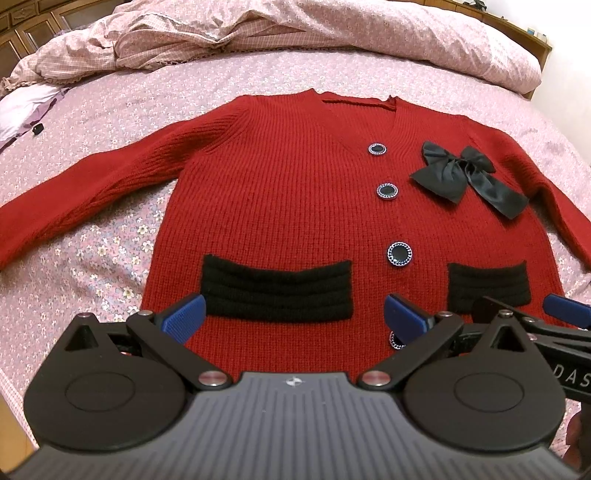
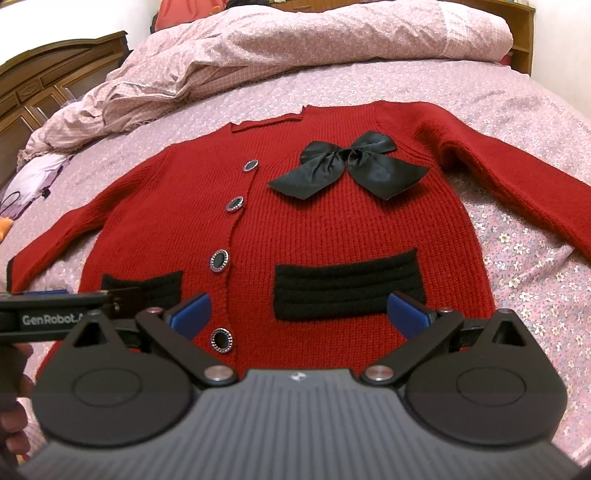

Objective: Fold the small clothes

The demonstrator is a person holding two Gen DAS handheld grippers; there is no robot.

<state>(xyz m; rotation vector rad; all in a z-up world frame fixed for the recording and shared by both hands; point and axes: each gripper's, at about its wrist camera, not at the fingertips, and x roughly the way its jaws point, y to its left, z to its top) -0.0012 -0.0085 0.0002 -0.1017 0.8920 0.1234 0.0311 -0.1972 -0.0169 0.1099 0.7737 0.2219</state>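
A small red knitted cardigan (image 1: 288,192) (image 2: 332,229) lies flat and face up on the bed, sleeves spread to both sides. It has a black satin bow (image 1: 465,173) (image 2: 351,166), a row of dark buttons and two black pocket bands (image 1: 277,291) (image 2: 347,291). My left gripper (image 1: 293,317) hovers open over the hem, its blue fingers either side of the left pocket band. My right gripper (image 2: 301,314) is open too, above the hem by the right pocket band. Nothing is held. Each gripper shows at the edge of the other's view.
The bed has a pink floral sheet (image 1: 92,258) (image 2: 535,277). A crumpled pink duvet (image 1: 295,33) (image 2: 295,48) lies along the far side. A pale garment (image 1: 26,110) lies at the far left. Dark wooden furniture (image 2: 44,81) stands beyond the bed.
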